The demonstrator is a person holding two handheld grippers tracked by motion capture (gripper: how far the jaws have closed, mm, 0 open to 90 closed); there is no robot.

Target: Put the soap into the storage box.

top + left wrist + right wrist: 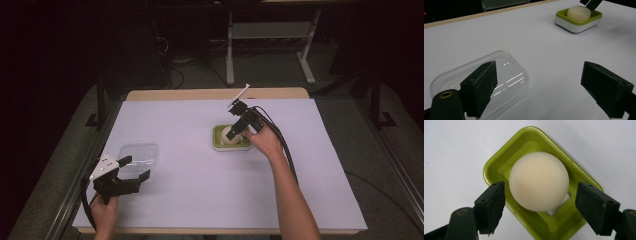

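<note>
Looking down, high view: one table [200, 200] is seen, covered by a smooth white sheet, with a pale wooden edge at the far side.
Dish, high view: one green dish [231, 138] with a white base sits right of the table's centre; one cream soap [233, 136] lies in it.
Right gripper, high view: the right gripper [235, 131] is held over the dish, with the soap between its jaws.
Lid, high view: one clear plastic lid [139, 156], a rounded rectangle, lies flat at the near left.
Left gripper, high view: the left gripper [136, 168] is held just beside the lid, jaws spread wide, nothing held.
Left gripper view: its two black, matte, blocky jaws are seen wide apart; one stands over the glossy lid [484, 77], the other over bare sheet.
Far off, left gripper view: the dish [579, 22] and soap [579, 13] are seen well apart from the lid.
Right gripper view: the soap [539, 184] is round, smooth and domed, resting in the glossy rounded-square dish [499, 165].
Jaws, right gripper view: two black jaws are set wide at either side of the soap; contact is not seen.
</note>
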